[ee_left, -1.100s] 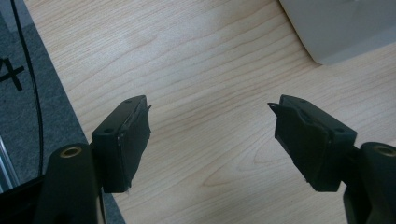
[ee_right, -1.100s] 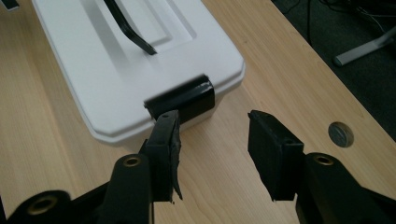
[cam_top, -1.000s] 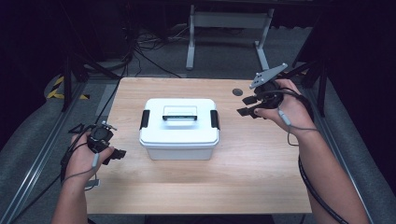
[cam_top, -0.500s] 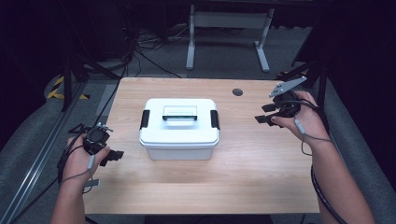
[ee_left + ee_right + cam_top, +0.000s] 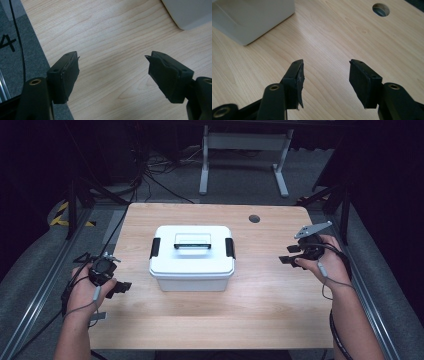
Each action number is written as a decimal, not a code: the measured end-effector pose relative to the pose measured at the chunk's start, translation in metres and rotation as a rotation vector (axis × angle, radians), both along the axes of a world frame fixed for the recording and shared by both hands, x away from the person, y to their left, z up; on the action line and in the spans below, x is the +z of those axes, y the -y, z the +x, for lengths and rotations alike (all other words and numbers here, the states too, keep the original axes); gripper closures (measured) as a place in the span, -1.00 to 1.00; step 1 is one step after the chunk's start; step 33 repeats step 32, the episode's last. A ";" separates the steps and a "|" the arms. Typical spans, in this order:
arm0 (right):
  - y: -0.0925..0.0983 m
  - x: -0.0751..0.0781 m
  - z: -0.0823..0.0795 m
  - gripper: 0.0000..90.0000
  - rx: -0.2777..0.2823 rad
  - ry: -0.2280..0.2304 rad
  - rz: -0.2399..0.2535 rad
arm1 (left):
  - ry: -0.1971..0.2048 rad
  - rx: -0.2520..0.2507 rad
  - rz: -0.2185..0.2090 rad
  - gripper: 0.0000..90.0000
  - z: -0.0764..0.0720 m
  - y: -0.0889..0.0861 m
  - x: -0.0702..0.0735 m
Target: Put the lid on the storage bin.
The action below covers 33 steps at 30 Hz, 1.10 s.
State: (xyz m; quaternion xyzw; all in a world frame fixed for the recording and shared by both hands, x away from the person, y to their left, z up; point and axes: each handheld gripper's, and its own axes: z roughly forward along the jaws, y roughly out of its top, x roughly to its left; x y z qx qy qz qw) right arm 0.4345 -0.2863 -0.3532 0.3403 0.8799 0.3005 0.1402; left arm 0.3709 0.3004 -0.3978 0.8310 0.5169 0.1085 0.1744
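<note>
White lidded box (image 5: 192,257) at mid-bench, a gripper idle at each side.
Left gripper (image 5: 112,72): matte black fingers spread, empty, over pale wood-grain bench (image 5: 280,305) near its left edge; a careless sweep could snag its trailing cable. Box: smooth white plastic, rounded corners, black side latches, flat top handle (image 5: 192,240); a one-sided pull would likely slide it on the slick laminate. Right gripper (image 5: 325,80): fingers spread, empty, well apart from the box.
</note>
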 end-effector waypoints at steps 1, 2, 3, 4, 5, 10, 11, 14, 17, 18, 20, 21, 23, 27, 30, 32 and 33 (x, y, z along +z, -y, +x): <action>0.002 -0.003 0.000 0.03 -0.005 0.000 -0.003 | 0.001 -0.001 0.001 -0.44 0.000 0.000 0.000; 0.003 -0.006 0.000 0.03 -0.010 0.000 -0.001 | 0.001 -0.001 0.002 -0.44 0.000 0.000 0.000; 0.004 -0.008 -0.001 0.02 -0.014 -0.004 0.002 | 0.002 -0.001 0.001 -0.44 0.000 0.000 0.000; 0.005 -0.010 -0.001 0.02 -0.015 -0.004 0.009 | 0.002 -0.002 0.000 -0.44 0.000 0.000 0.000; 0.007 -0.014 -0.001 0.02 -0.023 -0.008 0.017 | 0.003 -0.004 0.000 -0.44 0.000 0.000 0.000; 0.012 -0.030 0.001 0.02 -0.041 -0.033 0.004 | 0.003 0.003 -0.003 -0.44 0.001 0.001 0.000; 0.013 -0.032 0.001 0.01 -0.046 -0.037 -0.002 | 0.002 -0.001 -0.003 -0.44 0.001 0.001 0.000; 0.017 -0.039 0.003 0.01 -0.061 -0.057 -0.012 | 0.004 -0.004 -0.002 -0.44 0.001 0.001 0.000; 0.019 -0.050 0.004 0.01 -0.086 -0.085 -0.046 | 0.004 -0.005 -0.004 -0.44 0.001 0.002 0.000; 0.019 -0.053 0.004 0.01 -0.091 -0.095 -0.053 | 0.001 -0.004 -0.005 -0.44 0.001 0.002 -0.001; 0.020 -0.056 0.005 0.01 -0.094 -0.102 -0.055 | -0.003 -0.006 -0.004 -0.44 0.001 0.003 -0.001; 0.021 -0.059 0.005 0.01 -0.096 -0.108 -0.057 | -0.003 -0.011 0.002 -0.44 0.001 0.003 -0.001; 0.021 -0.061 0.005 0.01 -0.099 -0.115 -0.058 | -0.002 -0.013 0.001 -0.45 0.001 0.003 -0.002; 0.023 -0.070 0.005 0.01 -0.114 -0.134 -0.071 | 0.001 -0.016 -0.001 -0.46 0.001 0.004 -0.002; 0.024 -0.070 0.003 0.00 -0.124 -0.120 -0.049 | 0.022 0.002 -0.019 -0.48 0.001 0.004 -0.002; 0.025 -0.068 0.001 0.00 -0.130 -0.108 -0.030 | 0.044 0.016 -0.025 -0.53 0.001 0.004 -0.001; 0.025 -0.068 0.001 0.00 -0.130 -0.108 -0.030 | 0.044 0.016 -0.025 -0.53 0.001 0.004 -0.001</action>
